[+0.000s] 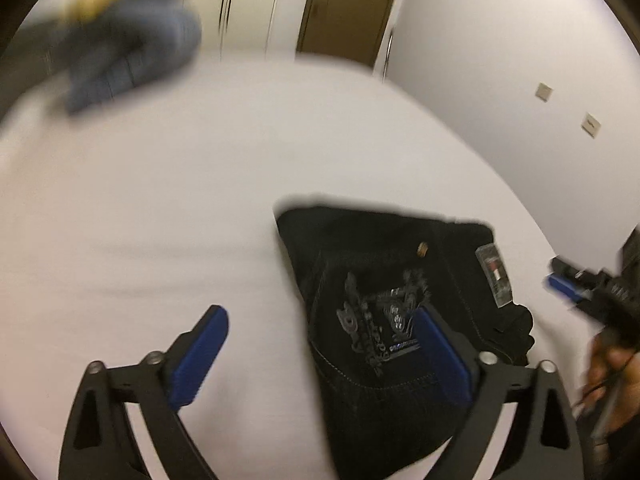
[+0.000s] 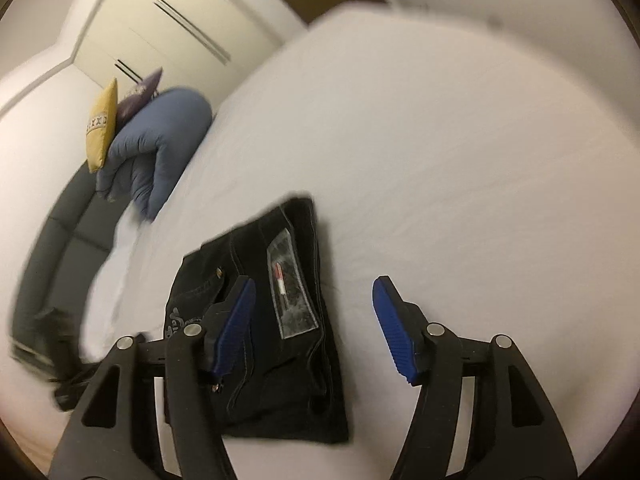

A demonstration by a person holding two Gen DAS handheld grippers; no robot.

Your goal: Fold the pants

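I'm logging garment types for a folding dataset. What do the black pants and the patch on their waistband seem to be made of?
The black pants look like matte dark denim: a woven twill grain, pale contrast stitching and a brass-coloured rivet suggest jeans. The waistband patch looks glossy and partly see-through, probably clear plastic or vinyl over a printed label, since it catches light, though blur leaves this uncertain.

1. The white bed sheet (image 2: 460, 168) lies bare to the right of the folded black pants (image 2: 276, 320) and beyond them.
2. A blue pillow (image 2: 160, 148) and a yellow cushion (image 2: 102, 124) crowd the far left corner.
3. The dark headboard (image 2: 52, 240) closes off the left edge.
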